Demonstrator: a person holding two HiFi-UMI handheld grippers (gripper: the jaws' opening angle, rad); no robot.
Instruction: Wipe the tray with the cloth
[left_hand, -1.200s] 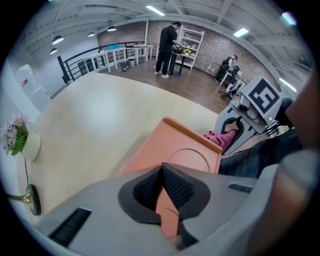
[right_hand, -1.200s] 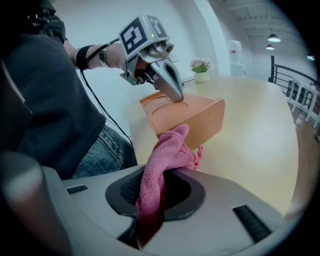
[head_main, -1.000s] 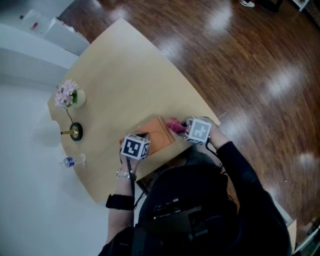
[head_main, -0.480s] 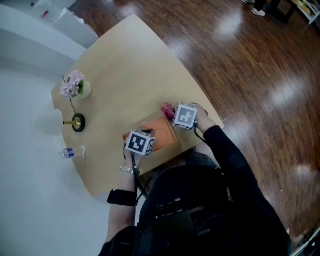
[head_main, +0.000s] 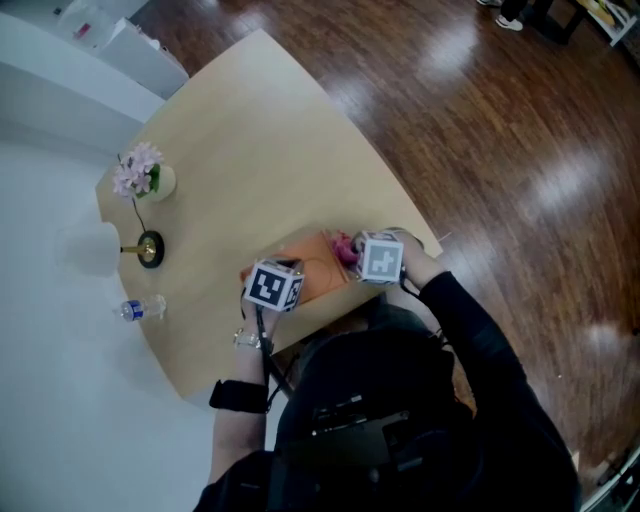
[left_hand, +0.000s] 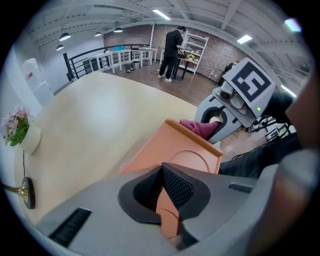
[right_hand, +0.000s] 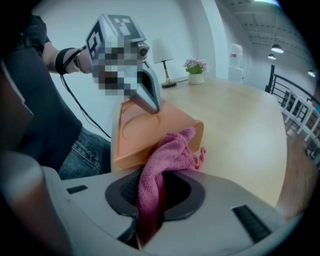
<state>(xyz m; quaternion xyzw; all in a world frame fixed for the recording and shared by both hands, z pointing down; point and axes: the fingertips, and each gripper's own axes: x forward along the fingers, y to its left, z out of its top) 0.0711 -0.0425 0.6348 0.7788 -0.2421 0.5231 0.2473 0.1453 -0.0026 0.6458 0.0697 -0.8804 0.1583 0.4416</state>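
An orange tray (head_main: 312, 268) lies near the table's front edge, tilted up on one side. My left gripper (head_main: 272, 288) is shut on the tray's near rim; in the left gripper view the orange tray (left_hand: 175, 150) runs straight between the jaws of that gripper (left_hand: 164, 172). My right gripper (head_main: 380, 258) is shut on a pink cloth (head_main: 345, 247). In the right gripper view the cloth (right_hand: 162, 155) hangs out of the right gripper (right_hand: 152, 186) and lies bunched against the tray's (right_hand: 135, 130) right edge.
A small vase of pink flowers (head_main: 140, 180), a brass stand (head_main: 148, 248) and a water bottle (head_main: 138, 309) sit along the table's left edge (head_main: 110, 225). Wooden floor (head_main: 500, 150) lies to the right. A person (left_hand: 173, 47) stands far off by shelves.
The right gripper swung the cloth up along the tray's right side and came back down towards me. The left gripper kept its hold on the tray and stayed in place.
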